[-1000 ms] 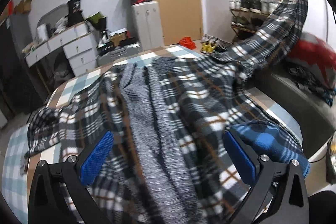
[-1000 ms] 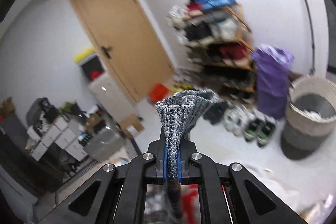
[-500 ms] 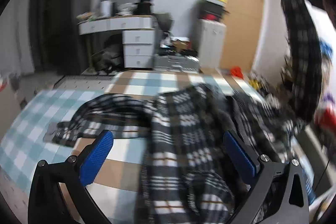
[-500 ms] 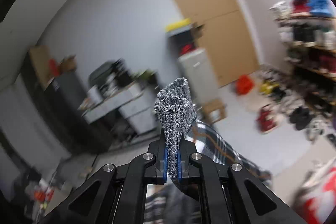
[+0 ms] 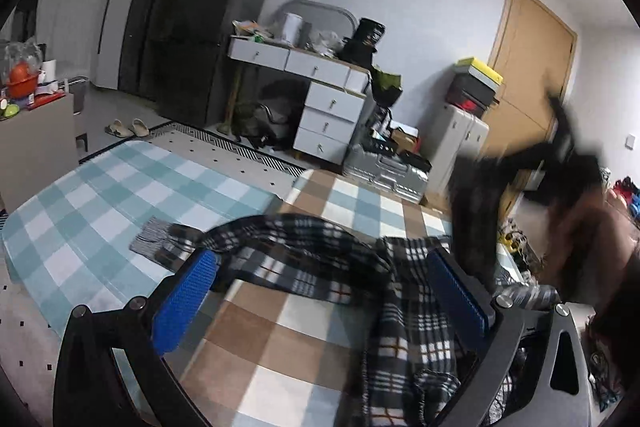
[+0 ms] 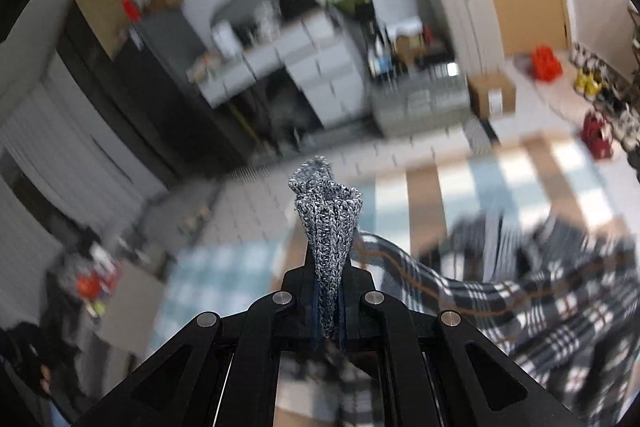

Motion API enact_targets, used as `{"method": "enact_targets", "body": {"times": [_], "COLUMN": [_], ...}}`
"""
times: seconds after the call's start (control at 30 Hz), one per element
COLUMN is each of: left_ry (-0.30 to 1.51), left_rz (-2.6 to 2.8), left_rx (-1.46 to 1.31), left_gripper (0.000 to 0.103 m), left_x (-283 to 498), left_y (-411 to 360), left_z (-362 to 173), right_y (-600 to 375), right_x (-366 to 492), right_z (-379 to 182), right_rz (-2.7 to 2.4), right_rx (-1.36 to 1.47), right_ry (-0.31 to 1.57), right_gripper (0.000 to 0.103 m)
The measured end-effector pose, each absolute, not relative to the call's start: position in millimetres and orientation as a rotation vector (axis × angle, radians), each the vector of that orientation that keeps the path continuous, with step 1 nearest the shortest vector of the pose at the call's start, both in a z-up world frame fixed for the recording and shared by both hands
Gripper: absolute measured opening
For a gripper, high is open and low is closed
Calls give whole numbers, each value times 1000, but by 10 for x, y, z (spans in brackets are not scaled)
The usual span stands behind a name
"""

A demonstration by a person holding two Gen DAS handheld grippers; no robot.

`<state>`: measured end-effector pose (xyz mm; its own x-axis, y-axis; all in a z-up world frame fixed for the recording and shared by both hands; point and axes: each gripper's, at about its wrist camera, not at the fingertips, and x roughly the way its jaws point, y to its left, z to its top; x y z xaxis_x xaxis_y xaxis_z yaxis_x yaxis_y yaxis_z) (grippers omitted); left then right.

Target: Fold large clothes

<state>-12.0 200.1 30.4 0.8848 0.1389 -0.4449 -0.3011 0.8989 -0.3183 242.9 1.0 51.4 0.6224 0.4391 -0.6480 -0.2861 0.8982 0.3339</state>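
The left gripper (image 5: pixel 320 301) is held spread wide, its 2 blue pads (image 5: pixel 182 303) clear of the cloth. The plaid garment (image 5: pixel 320 263) is draped over the checked bed cover (image 5: pixel 120 195) just ahead of and beneath that gripper. A grey knit cuff (image 6: pixel 326 227) of the garment is pinched between the closed fingers of the right gripper (image 6: pixel 327 311), the plaid trailing off to its right. A white drawer unit (image 5: pixel 330 115) is seen far ahead, drawers closed. No writing can be read.
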Motion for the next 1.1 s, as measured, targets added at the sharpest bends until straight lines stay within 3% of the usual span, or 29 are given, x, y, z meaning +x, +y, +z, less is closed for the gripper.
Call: {"method": "enact_targets", "body": {"times": [0.2, 0.37, 0.4, 0.43, 0.5, 0.67, 0.87, 1.1], "left_ry": [433, 435, 433, 432, 422, 400, 448, 524], "left_rz": [245, 245, 242, 242, 248, 260, 234, 185], "left_rx": [-456, -489, -491, -490, -477, -450, -384, -277], "left_gripper": [102, 102, 102, 102, 102, 102, 102, 102], "left_x": [-103, -136, -138, -139, -155, -169, -38, 202], "left_y": [2202, 2269, 2273, 2270, 2251, 2218, 2044, 1622], "left_z": [246, 229, 229, 231, 244, 255, 186, 80], "right_y": [468, 695, 709, 761, 752, 522, -737, -2264], "right_x": [2244, 1967, 1953, 1921, 1787, 1481, 1724, 2597], "right_z": [-546, -756, -774, -824, -823, -466, -7, -155], "right_rz": [468, 521, 541, 587, 644, 736, 509, 119], "right_rx": [34, -43, -31, -3, 37, 82, 132, 179], "right_ry": [942, 964, 983, 1017, 1020, 935, 815, 1019], "right_gripper": [7, 12, 22, 47, 89, 91, 91, 91]}}
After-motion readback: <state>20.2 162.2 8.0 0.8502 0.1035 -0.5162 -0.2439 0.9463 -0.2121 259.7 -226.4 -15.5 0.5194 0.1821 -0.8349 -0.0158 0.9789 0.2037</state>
